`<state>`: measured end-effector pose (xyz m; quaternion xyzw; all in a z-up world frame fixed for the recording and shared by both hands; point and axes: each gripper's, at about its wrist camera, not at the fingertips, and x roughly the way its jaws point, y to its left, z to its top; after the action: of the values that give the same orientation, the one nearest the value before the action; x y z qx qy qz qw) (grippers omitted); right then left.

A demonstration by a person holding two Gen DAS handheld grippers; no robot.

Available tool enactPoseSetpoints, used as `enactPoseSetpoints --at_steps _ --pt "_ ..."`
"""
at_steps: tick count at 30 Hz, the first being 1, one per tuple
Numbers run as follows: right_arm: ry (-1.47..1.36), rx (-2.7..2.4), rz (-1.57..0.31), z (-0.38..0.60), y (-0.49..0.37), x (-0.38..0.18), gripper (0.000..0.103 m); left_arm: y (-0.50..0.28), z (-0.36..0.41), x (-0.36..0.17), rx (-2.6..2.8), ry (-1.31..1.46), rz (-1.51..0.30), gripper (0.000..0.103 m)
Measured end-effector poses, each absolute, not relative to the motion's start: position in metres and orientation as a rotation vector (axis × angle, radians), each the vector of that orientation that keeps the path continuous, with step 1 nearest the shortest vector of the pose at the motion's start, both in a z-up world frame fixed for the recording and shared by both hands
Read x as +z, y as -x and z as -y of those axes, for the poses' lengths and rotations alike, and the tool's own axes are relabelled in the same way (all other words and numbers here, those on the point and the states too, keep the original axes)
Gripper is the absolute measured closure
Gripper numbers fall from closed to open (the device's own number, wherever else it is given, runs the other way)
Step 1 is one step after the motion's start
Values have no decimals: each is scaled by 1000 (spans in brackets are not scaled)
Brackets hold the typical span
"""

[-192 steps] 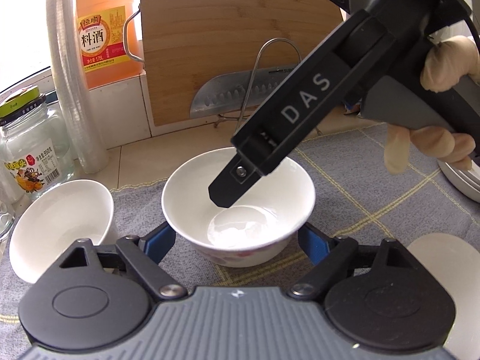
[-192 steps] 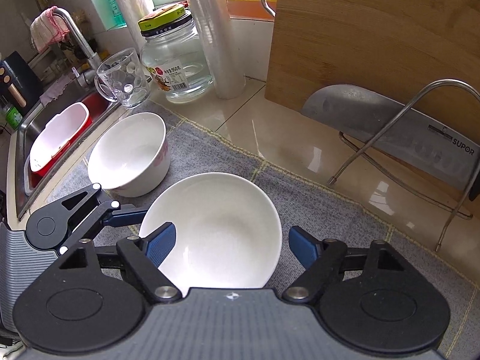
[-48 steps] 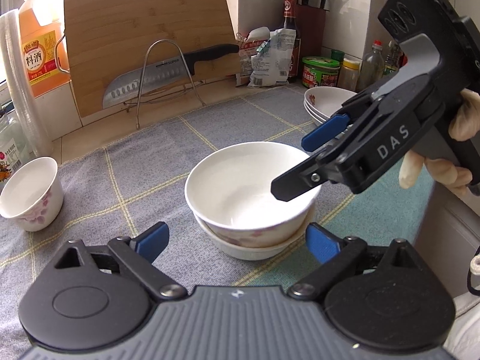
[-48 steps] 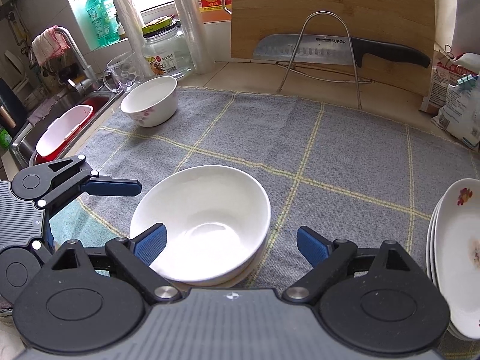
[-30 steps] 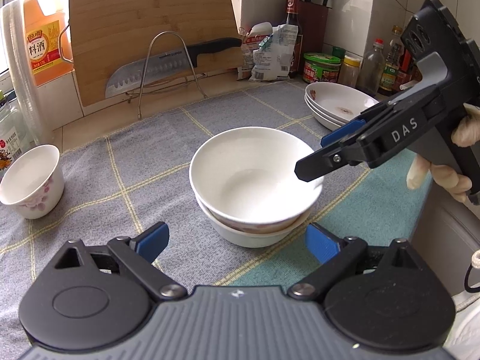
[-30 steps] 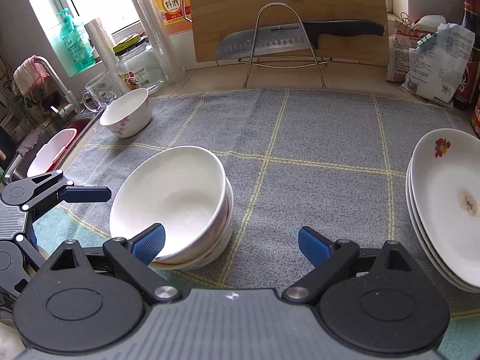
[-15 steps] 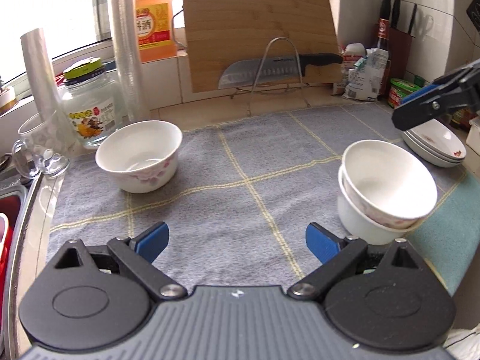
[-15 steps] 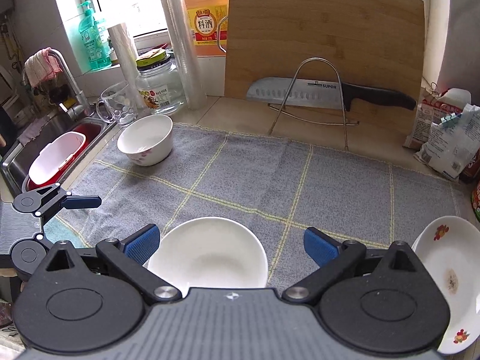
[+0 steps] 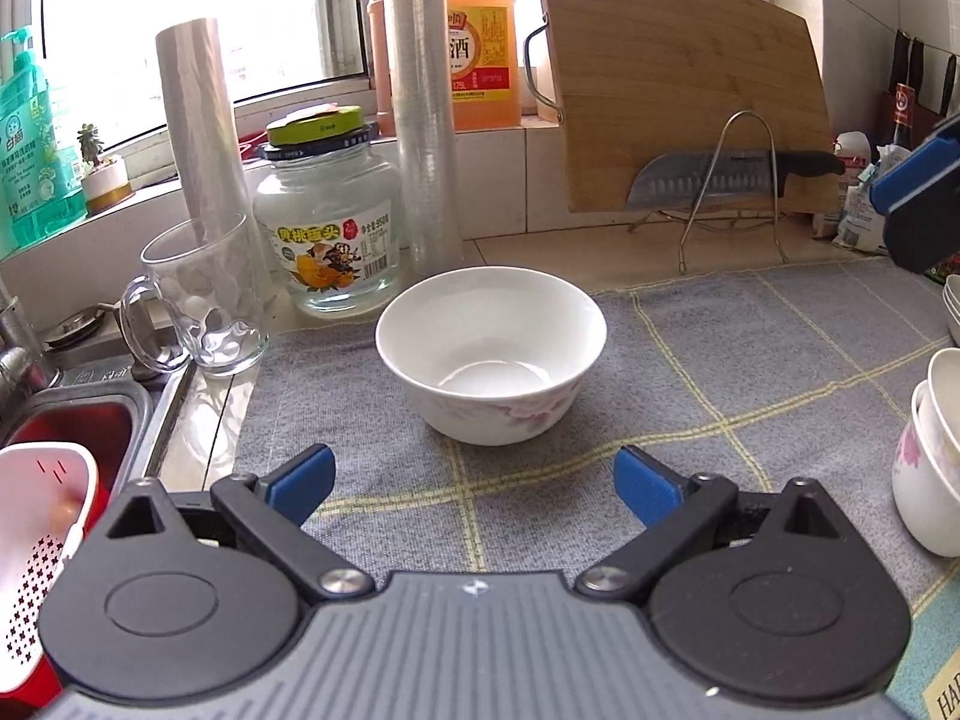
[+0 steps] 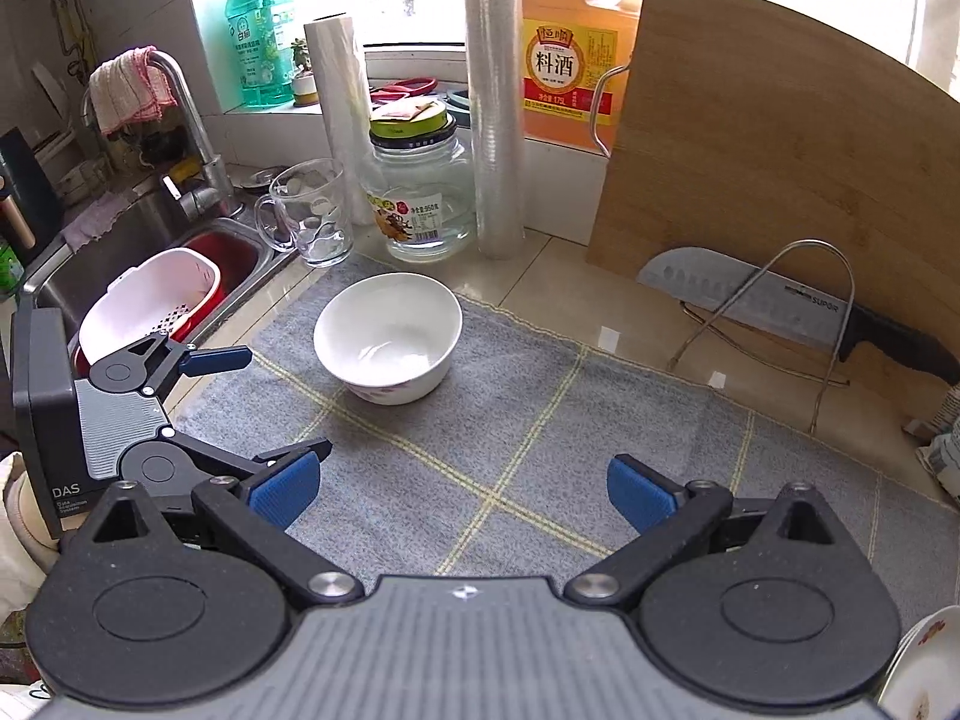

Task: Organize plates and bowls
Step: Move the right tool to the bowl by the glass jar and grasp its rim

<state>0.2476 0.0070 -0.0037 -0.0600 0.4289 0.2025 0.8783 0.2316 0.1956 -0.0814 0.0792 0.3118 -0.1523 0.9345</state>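
Left wrist view: the left gripper (image 9: 474, 483) is standing wide apart at lower centre, holding nothing, over the grey checked mat (image 9: 750, 360). Just beyond it, at frame centre, a single white bowl (image 9: 491, 354) is sitting upright on the mat; two stacked bowls (image 9: 930, 450) are showing at the right edge. Right wrist view: the right gripper (image 10: 463, 491) is likewise gaping and empty. Farther back on the worktop, a glass jar (image 9: 327, 228) and cutting board (image 9: 684, 90) are standing.
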Motion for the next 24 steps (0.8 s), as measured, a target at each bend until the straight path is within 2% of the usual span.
enactPoseSetpoints --at_steps 24 --pt "133 564 -1043 -69 -379 -55 0 -282 -192 -100 -407 -178 -661 4"
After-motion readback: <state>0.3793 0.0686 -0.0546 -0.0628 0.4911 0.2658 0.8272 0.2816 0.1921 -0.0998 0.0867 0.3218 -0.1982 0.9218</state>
